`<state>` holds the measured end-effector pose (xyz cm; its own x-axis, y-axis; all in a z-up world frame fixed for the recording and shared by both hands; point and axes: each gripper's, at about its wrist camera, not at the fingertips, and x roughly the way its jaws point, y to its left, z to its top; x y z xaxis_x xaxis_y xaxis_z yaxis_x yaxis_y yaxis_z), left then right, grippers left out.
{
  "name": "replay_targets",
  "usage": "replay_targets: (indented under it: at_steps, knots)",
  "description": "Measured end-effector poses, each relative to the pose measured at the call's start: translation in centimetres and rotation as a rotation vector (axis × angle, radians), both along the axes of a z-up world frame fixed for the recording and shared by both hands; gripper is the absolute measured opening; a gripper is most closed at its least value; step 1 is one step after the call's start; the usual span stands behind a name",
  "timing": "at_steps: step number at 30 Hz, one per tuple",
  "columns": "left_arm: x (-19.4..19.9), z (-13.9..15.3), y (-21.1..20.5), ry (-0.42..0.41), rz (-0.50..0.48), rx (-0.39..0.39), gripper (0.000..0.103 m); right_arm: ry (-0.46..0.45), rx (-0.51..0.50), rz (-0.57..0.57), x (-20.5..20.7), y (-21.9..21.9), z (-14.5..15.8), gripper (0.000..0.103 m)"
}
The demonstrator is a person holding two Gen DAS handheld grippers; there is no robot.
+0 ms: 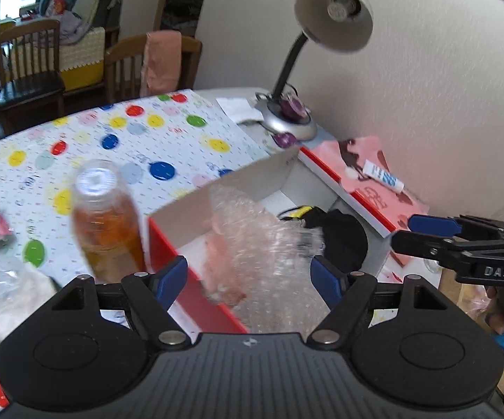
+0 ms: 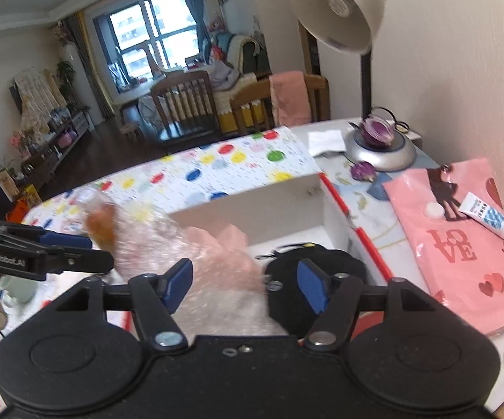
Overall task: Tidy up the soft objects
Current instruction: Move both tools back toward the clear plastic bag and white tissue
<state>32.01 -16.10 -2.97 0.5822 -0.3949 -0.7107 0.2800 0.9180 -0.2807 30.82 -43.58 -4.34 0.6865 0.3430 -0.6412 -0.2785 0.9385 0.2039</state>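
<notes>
Although both views are blurred, the task's thing can be placed: a crumpled sheet of clear bubble wrap over a pale pink soft item lies in the open white cardboard box with red outer walls, at lower centre of the left wrist view. Going left to right in that view: a clear plastic bottle of amber liquid stands on the dotted tablecloth just beside the box's left wall; the left gripper hangs above the wrap with jaws well apart and nothing between the blue pads; a black soft item lies in the box's right part; the right gripper enters at the right edge, its grip unreadable there. In the right wrist view the right gripper stands wide, empty, over wrap and black item. Judgement: the wrap is very light, springy and slippery, will not hold a fold, and is liable to spring up out of the box. Hold is best taken on a bunched ridge, not a flat face; the bottle nearby could be tipped.
</notes>
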Motion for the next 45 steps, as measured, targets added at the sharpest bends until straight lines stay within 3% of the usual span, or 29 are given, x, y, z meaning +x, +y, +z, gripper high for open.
replay_targets:
  at_steps: [12, 14, 22, 31, 34, 42, 45]
  knots:
    - [-5.0, 3.8, 9.7, -0.132, 0.091, 0.017, 0.077, -0.06, 0.038, 0.108, -3.8, 7.8, 3.5, 0.081]
    - [-5.6, 3.9, 11.5, -0.142, 0.11, 0.022, 0.084, -0.067, 0.036, 0.134, -4.2, 9.5, 3.8, 0.085]
    - [-7.3, 2.9, 17.9, -0.128, 0.19, 0.018, 0.085, -0.06, 0.022, 0.218, -5.4, 15.9, 3.4, 0.093]
    - [-8.0, 0.8, 22.5, -0.123, 0.251, 0.025, 0.095, -0.031, 0.026, 0.263, -5.9, 22.0, 1.8, 0.1]
    - [-7.4, -0.2, 23.4, -0.105, 0.258, 0.037, 0.102, -0.021, 0.023, 0.286, -5.8, 23.9, 0.8, 0.1]
    - [-3.9, -2.7, 24.9, 0.015, 0.28, 0.018, 0.102, 0.017, -0.02, 0.312, -4.7, 28.0, -2.6, 0.1]
    - [-2.5, -3.8, 25.3, 0.08, 0.286, -0.029, 0.102, 0.037, -0.042, 0.312, -4.0, 28.9, -4.0, 0.1]
